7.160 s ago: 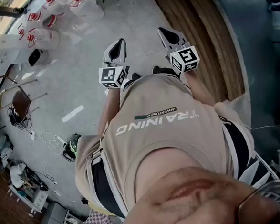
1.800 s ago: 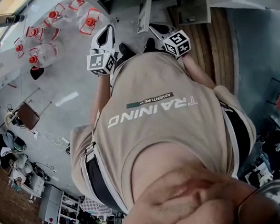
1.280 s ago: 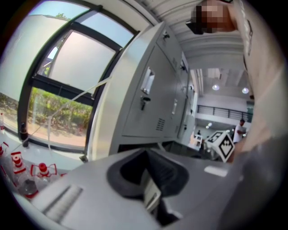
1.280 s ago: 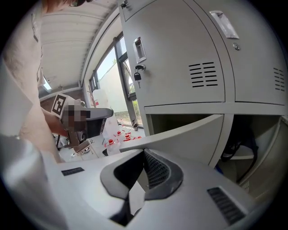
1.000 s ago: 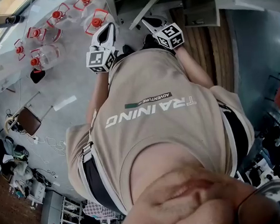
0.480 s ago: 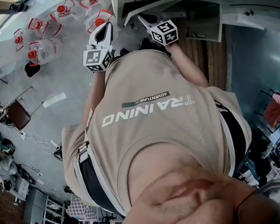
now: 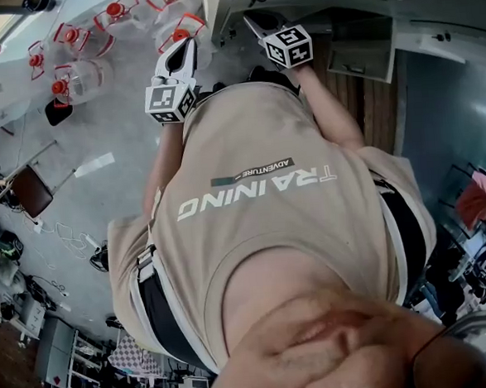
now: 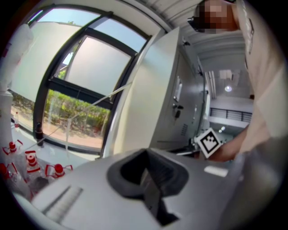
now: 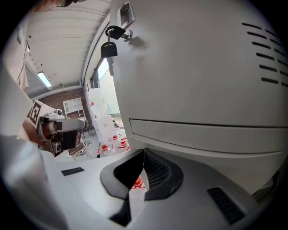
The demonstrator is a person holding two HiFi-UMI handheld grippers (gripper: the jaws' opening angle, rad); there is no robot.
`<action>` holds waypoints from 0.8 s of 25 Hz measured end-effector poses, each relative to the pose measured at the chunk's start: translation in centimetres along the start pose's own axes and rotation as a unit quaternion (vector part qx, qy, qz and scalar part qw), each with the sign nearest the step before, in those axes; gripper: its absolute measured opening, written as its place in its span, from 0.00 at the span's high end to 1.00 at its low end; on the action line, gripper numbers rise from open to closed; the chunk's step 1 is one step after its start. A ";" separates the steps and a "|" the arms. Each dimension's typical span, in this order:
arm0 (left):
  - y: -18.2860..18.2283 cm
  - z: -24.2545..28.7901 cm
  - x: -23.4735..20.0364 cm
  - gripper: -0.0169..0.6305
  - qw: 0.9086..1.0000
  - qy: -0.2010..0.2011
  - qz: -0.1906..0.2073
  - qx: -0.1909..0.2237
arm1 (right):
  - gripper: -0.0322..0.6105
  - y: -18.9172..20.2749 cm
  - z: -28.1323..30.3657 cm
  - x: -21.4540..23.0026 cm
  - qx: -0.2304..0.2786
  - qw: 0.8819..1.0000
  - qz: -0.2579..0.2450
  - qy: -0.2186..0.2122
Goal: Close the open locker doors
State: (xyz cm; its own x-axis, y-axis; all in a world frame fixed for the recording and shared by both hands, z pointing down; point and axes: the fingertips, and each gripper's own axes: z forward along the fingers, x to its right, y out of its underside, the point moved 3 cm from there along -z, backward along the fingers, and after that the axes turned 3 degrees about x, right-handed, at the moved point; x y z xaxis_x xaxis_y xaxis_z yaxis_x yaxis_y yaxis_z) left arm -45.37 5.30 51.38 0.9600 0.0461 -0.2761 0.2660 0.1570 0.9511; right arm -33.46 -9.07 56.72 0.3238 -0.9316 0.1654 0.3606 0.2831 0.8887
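My right gripper [image 9: 143,155], jaws clenched on nothing, is just beside the open pale grey metal locker door [image 9: 193,72] with a black key [image 9: 109,48] in its lock. My left gripper [image 8: 146,155] is clenched and empty too. I think the closing of this door begins now, so next I must push its face until it shuts.

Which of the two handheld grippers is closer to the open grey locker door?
The right gripper: the pale grey metal locker door, with a black key in its lock, fills its view. The left gripper hangs farther back.

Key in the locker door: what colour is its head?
The key has a black head; right gripper view.
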 end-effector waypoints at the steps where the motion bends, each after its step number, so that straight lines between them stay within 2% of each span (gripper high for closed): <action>1: 0.0 0.0 -0.1 0.96 1.000 0.000 0.000 -0.001 | 0.93 -0.1 0.1 0.1 0.002 1.000 0.002 0.004; 10: 0.3 0.1 0.2 0.96 1.000 0.013 -0.008 -0.011 | 0.93 -0.2 0.1 0.5 0.009 0.999 0.033 0.032; 20: 1.3 1.4 1.4 0.96 0.998 0.059 -0.014 -0.032 | 0.93 1.0 -3.0 0.6 0.014 0.996 0.056 0.064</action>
State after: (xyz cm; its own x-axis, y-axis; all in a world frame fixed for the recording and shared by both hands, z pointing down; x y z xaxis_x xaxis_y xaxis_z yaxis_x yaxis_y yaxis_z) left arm -43.59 4.23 52.47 0.9348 0.1554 -0.3194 0.2819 0.2227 0.9333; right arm -30.27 -8.65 56.41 0.4697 -0.8576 0.2096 0.2931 0.3754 0.8793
